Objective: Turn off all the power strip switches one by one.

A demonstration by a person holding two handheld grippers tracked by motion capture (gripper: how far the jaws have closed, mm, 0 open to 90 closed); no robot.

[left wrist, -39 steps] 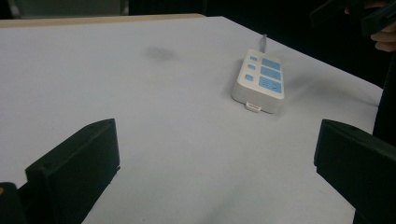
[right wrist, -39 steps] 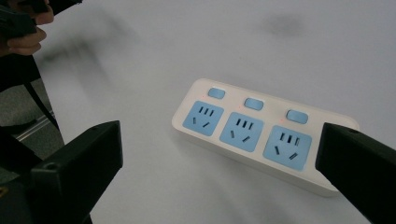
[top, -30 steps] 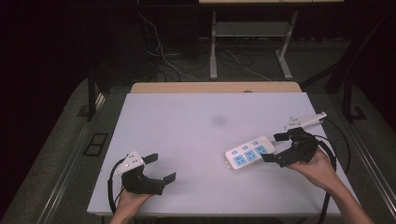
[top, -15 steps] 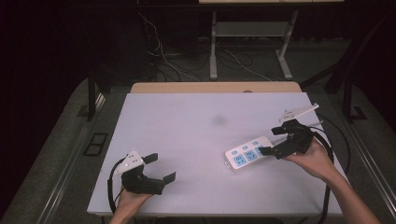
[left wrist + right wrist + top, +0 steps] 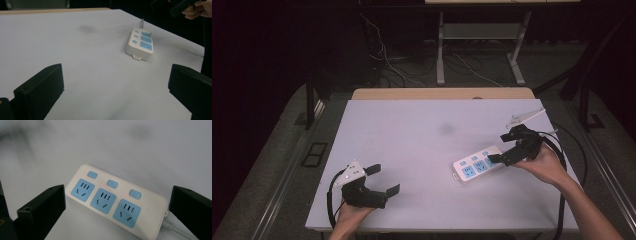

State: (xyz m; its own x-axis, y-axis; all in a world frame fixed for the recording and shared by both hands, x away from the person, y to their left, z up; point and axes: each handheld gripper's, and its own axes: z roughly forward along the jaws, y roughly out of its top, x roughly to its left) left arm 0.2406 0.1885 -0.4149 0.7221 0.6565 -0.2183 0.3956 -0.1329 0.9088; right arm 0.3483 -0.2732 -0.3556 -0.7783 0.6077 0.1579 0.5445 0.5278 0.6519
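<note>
High view puts the right gripper (image 5: 503, 148) over the cord end of the power strip (image 5: 477, 166), hiding it; contact is hard to judge. Jaws stand wide apart, empty. The strip lies near the table's (image 5: 412, 145) right edge. Left gripper (image 5: 383, 180) gapes empty near the front-left corner.
</note>
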